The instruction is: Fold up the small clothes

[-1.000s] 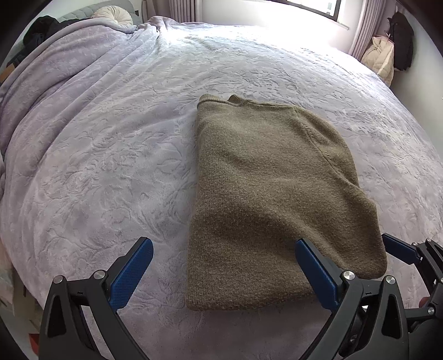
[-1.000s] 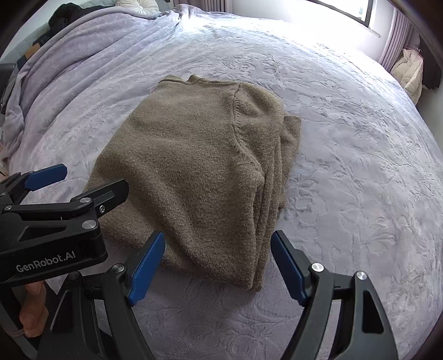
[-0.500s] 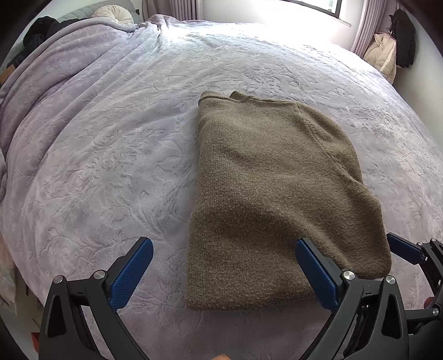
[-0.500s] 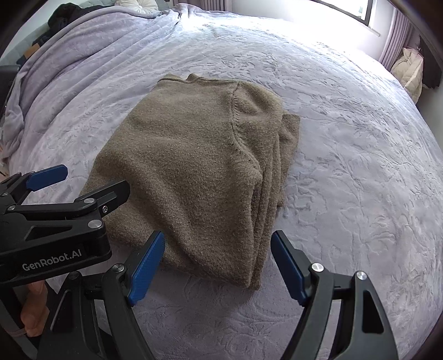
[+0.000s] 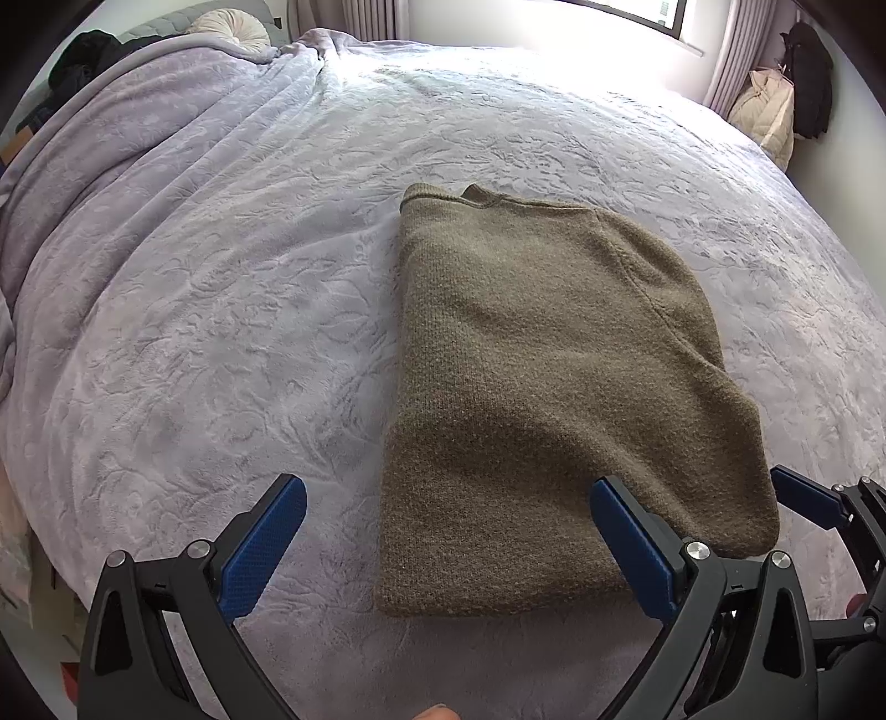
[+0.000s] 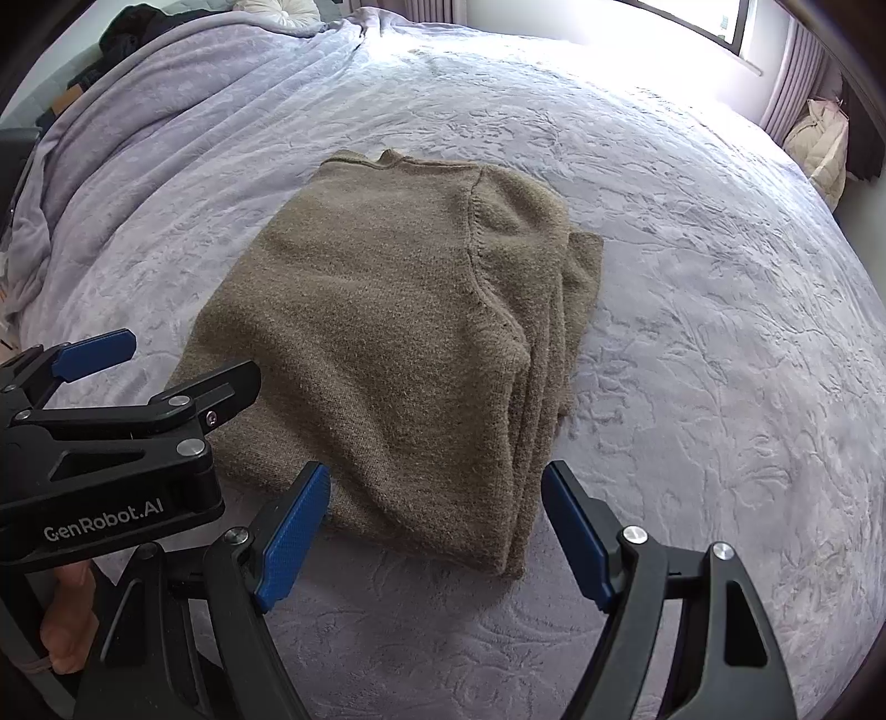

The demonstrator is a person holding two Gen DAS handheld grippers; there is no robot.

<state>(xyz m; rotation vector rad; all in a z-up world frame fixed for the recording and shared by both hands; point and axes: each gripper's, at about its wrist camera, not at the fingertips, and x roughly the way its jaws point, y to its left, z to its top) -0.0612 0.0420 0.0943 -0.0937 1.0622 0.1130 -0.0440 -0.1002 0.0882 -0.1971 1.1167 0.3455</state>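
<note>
Near the bed's (image 5: 194, 332) front edge: one folded olive sweater (image 5: 542, 399); left gripper (image 5: 448, 548) and right gripper (image 6: 437, 531) both spread, empty.

Black angular left tool (image 5: 447, 548), blue textured pads, silver screws; right tool (image 6: 434, 529) alike, white GenRobot.AI lettering

Left of sweater (image 5: 542, 399): we've got loads of bare bedspread (image 5: 221, 332).
Right side: also wide open.
In the way: bunched blanket (image 5: 111, 138) far left, pillow (image 5: 230, 27) behind it.
</note>
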